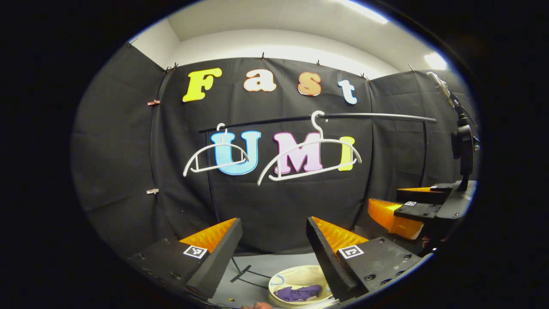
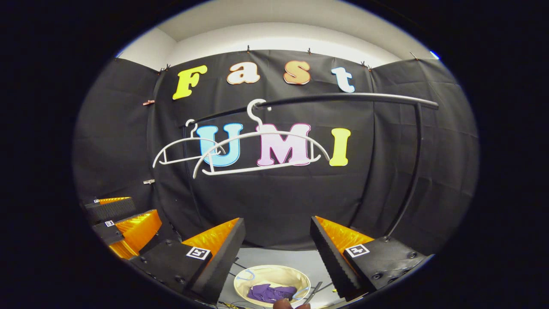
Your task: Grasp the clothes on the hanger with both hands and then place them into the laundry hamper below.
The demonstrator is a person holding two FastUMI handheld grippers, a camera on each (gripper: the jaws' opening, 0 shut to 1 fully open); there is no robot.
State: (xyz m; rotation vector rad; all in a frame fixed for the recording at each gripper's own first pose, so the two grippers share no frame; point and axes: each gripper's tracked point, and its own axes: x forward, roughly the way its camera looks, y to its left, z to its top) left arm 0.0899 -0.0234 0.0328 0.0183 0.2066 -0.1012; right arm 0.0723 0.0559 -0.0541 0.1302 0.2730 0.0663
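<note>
Nothing readable; only square coded markers on the fingers (image 1: 214, 242).
</note>
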